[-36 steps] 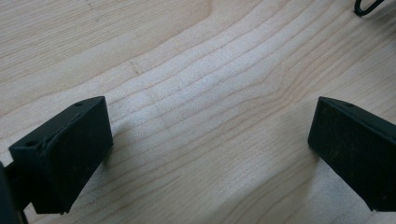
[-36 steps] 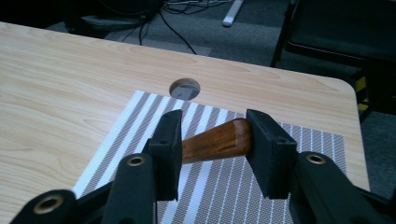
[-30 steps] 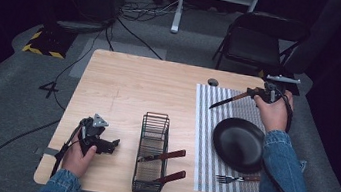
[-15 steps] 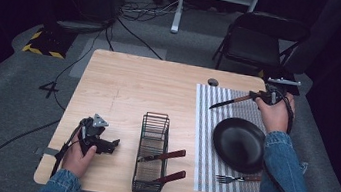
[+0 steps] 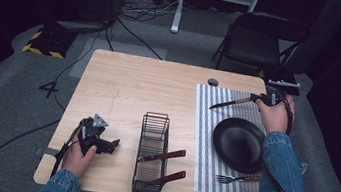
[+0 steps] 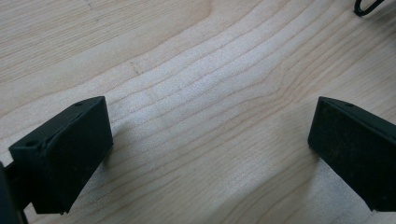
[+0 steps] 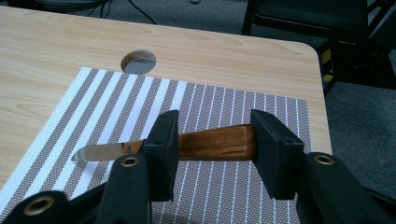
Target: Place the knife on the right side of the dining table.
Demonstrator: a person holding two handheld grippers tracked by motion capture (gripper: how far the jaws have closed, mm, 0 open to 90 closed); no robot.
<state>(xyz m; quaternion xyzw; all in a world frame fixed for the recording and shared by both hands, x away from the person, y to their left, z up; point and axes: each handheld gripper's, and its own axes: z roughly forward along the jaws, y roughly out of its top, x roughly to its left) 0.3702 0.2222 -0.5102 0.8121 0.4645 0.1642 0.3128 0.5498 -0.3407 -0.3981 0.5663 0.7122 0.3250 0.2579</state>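
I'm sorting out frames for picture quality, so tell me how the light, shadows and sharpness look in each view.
High view: table evenly lit, surroundings nearly black, slightly soft overall. Left gripper view: wood grain sharp, soft shadows beside the left tongs, whose near jaws look a little blurred. Right gripper view: knife and striped placemat crisp, a bright glint on the blade, the right tongs soft at the bottom edge.

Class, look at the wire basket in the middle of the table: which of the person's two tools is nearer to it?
Left. The left tool rests beside the basket; the right tool is far off over the striped mat.
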